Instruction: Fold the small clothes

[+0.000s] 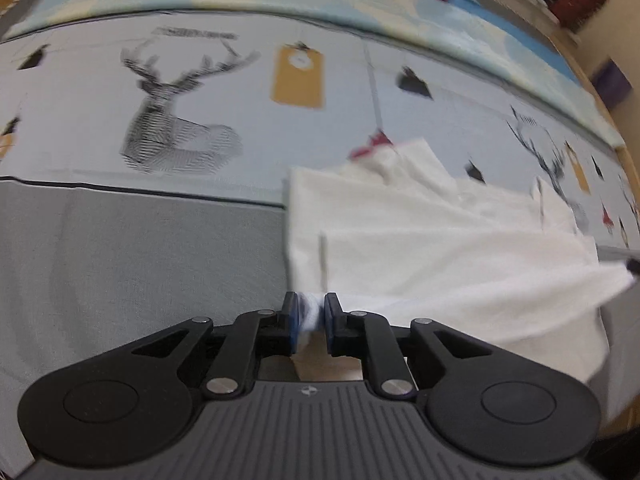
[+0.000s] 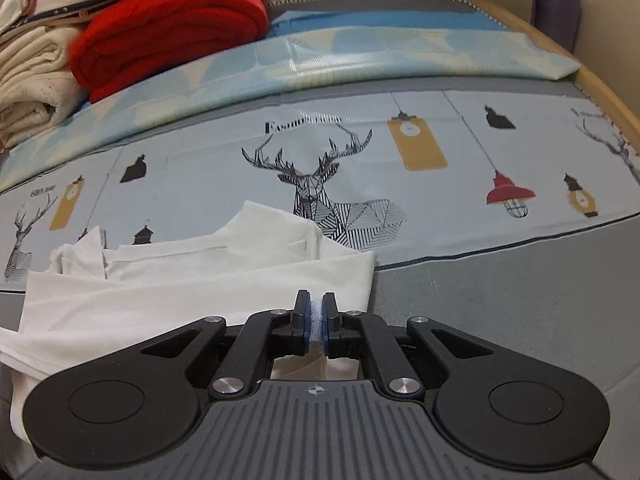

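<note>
A small white garment [image 1: 440, 248] lies partly folded on the bed, its near edge lifted. My left gripper [image 1: 311, 316] is shut on its near left hem, white cloth pinched between the blue pads. In the right wrist view the same garment [image 2: 200, 280] spreads to the left, and my right gripper [image 2: 316, 320] is shut on its near right hem. The tip of the right gripper [image 1: 634, 266] shows at the far right edge of the left wrist view, holding the cloth taut.
The bed sheet [image 2: 440, 208] is printed with deer and lanterns, with a grey band [image 2: 500, 300] at the near side. A folded red blanket [image 2: 172, 28] and cream blankets [image 2: 32, 80] are stacked at the back left. A wooden bed frame [image 2: 608, 92] runs along the right.
</note>
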`<action>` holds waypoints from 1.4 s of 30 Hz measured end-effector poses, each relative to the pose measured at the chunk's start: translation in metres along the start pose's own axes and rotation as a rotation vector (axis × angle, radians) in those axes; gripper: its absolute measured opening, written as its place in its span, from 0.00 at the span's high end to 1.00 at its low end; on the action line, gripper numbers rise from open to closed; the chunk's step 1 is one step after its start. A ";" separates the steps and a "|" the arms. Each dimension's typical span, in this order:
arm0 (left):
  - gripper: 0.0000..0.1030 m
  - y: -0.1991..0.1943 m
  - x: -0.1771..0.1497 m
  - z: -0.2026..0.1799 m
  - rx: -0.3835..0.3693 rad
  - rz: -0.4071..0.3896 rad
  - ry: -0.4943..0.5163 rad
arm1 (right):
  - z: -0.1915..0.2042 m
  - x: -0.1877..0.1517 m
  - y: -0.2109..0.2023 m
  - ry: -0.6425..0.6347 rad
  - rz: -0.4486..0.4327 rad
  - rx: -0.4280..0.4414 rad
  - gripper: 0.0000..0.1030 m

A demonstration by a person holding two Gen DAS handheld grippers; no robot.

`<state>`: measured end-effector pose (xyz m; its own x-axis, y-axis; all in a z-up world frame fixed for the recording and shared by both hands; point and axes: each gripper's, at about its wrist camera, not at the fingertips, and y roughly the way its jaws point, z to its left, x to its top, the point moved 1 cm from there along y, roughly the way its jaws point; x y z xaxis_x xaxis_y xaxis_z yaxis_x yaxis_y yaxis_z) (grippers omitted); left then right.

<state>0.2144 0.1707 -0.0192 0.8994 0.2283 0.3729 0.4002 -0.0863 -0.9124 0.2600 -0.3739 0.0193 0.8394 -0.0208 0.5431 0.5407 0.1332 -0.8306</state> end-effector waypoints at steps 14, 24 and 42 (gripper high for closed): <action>0.61 -0.005 -0.024 0.033 0.045 0.034 0.059 | -0.047 -0.043 0.004 -0.071 -0.061 0.019 0.90; 0.52 0.027 -0.015 -0.002 0.019 0.031 0.103 | -0.009 -0.053 0.045 -0.314 -0.009 0.014 0.90; 0.79 0.052 0.018 -0.021 -0.078 -0.053 0.134 | 0.012 -0.020 0.090 -0.328 -0.082 0.070 0.81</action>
<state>0.2548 0.1505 -0.0562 0.8900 0.1040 0.4439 0.4553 -0.1535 -0.8770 0.2913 -0.3493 -0.0648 0.7248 0.2834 0.6280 0.5913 0.2120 -0.7781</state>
